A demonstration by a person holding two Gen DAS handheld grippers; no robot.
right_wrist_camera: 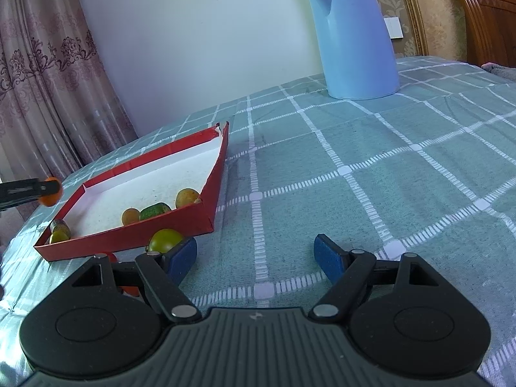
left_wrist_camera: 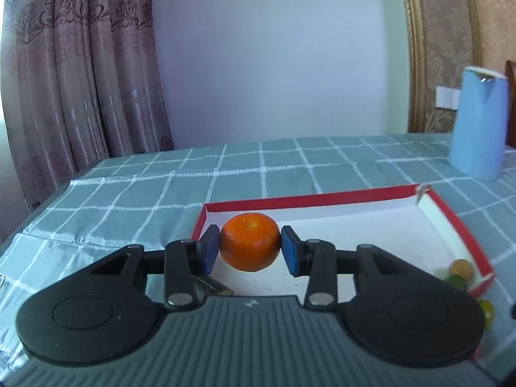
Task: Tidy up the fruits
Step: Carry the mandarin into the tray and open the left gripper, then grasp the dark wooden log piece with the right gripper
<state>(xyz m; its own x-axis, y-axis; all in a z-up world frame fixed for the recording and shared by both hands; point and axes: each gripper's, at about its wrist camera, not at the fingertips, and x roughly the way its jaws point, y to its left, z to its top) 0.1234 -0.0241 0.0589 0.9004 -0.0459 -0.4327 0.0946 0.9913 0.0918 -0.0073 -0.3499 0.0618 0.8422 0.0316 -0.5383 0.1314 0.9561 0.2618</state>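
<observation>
My left gripper (left_wrist_camera: 250, 247) is shut on an orange mandarin (left_wrist_camera: 250, 242) and holds it above the near left part of a red box with a white inside (left_wrist_camera: 354, 225). In the right wrist view the same mandarin (right_wrist_camera: 51, 195) shows at the far left, beyond the box (right_wrist_camera: 135, 235). Several small fruits lie in the box: a yellow-brown one (right_wrist_camera: 187, 196), a green one (right_wrist_camera: 154, 211), an orange-brown one (right_wrist_camera: 130, 216). A yellow-green fruit (right_wrist_camera: 165, 239) lies on the cloth outside the box, by my right gripper's left finger. My right gripper (right_wrist_camera: 256, 254) is open and empty.
A tall light blue kettle (right_wrist_camera: 354, 35) stands at the back of the table. The table has a green checked cloth (right_wrist_camera: 354, 161). A curtain hangs at the left and a wooden chair (right_wrist_camera: 483, 16) is at the far right. A red fruit (right_wrist_camera: 111, 256) sits partly hidden behind the right gripper.
</observation>
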